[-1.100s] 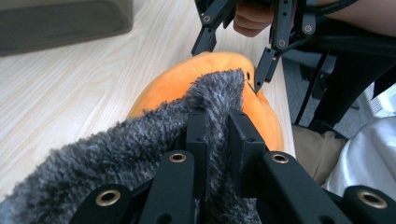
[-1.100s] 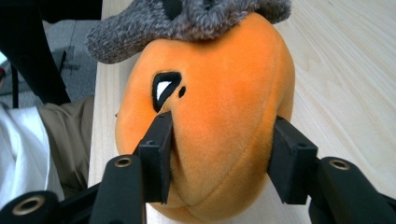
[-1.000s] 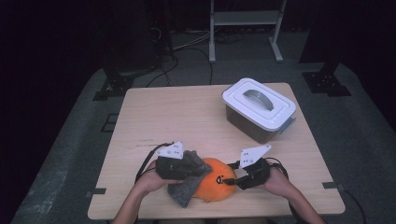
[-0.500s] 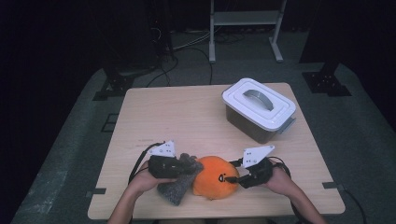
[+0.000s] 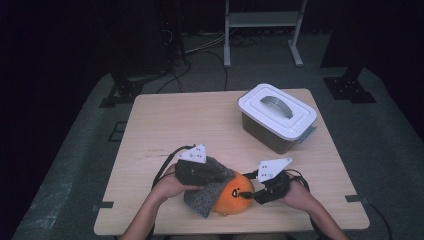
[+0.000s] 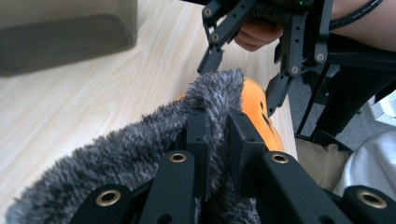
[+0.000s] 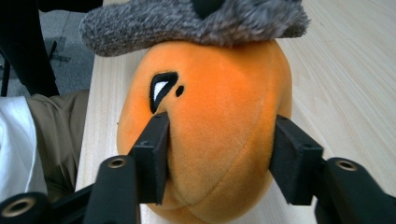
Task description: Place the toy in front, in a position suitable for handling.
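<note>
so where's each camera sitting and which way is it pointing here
High view: above the person's side of the table, looking forward and down; both forearms, left tongs and right tongs show.
Left gripper view: on the left tongs, looking along jaws clamped on the grey furry cloth; the other hand behind.
Right gripper view: on the right tongs, looking along jaws set either side of the orange plush toy; a trouser leg at left.
Shared by both gripper views: toy and cloth.

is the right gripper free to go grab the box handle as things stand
Probably not yet: the right gripper straddles the orange plush, its jaws having just opened. Once it backs off, the bare table leaves an open path to the box handle.
</note>
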### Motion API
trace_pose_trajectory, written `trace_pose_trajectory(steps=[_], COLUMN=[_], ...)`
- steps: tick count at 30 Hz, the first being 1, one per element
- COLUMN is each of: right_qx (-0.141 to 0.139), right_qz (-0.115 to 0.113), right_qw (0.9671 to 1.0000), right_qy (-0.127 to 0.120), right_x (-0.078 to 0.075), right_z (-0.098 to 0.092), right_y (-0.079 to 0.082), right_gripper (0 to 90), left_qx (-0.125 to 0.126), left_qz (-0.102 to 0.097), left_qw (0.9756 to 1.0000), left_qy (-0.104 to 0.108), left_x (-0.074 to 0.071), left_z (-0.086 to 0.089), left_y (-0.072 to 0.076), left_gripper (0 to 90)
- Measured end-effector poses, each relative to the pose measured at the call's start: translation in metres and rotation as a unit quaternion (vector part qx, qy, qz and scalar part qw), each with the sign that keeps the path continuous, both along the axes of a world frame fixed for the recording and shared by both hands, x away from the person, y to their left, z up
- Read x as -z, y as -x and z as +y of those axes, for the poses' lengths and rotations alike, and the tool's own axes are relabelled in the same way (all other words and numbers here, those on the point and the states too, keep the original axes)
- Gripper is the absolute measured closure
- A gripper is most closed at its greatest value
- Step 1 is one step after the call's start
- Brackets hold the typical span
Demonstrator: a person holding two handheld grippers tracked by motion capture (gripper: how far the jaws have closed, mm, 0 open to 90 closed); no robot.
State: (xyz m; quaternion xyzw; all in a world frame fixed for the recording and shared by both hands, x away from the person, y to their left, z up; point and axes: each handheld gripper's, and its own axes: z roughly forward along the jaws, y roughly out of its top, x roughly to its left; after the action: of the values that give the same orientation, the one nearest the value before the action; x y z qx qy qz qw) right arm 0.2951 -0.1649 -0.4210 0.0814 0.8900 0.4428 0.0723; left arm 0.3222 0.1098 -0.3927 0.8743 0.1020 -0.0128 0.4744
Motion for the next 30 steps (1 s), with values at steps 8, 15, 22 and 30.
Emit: trace_pose_trajectory(steps=[8, 15, 22, 30], right_qx=[0.020, 0.017, 0.017, 0.013], right_qz=[0.045, 0.066, 0.018, -0.004], right_qw=[0.9985, 0.9973, 0.9996, 0.9999], right_qy=[-0.024, -0.028, -0.015, -0.004], right_x=[-0.001, 0.004, -0.007, -0.007], right_z=[-0.007, -0.004, 0.004, 0.008], right_y=[-0.005, -0.007, 0.000, 0.005], right_gripper=[32.1, 50.3, 58.7, 59.5], left_qx=[-0.014, -0.021, -0.004, 0.024], left_qz=[0.009, 0.009, -0.021, -0.038], left_qw=[0.9999, 0.9997, 0.9998, 0.9986], left_qy=[0.001, -0.001, -0.007, -0.026], left_x=[0.008, 0.007, -0.015, -0.023], left_z=[0.016, 0.021, 0.005, -0.025], left_y=[0.003, 0.004, 0.008, 0.009], left_gripper=[79.9, 79.9, 80.0, 80.0])
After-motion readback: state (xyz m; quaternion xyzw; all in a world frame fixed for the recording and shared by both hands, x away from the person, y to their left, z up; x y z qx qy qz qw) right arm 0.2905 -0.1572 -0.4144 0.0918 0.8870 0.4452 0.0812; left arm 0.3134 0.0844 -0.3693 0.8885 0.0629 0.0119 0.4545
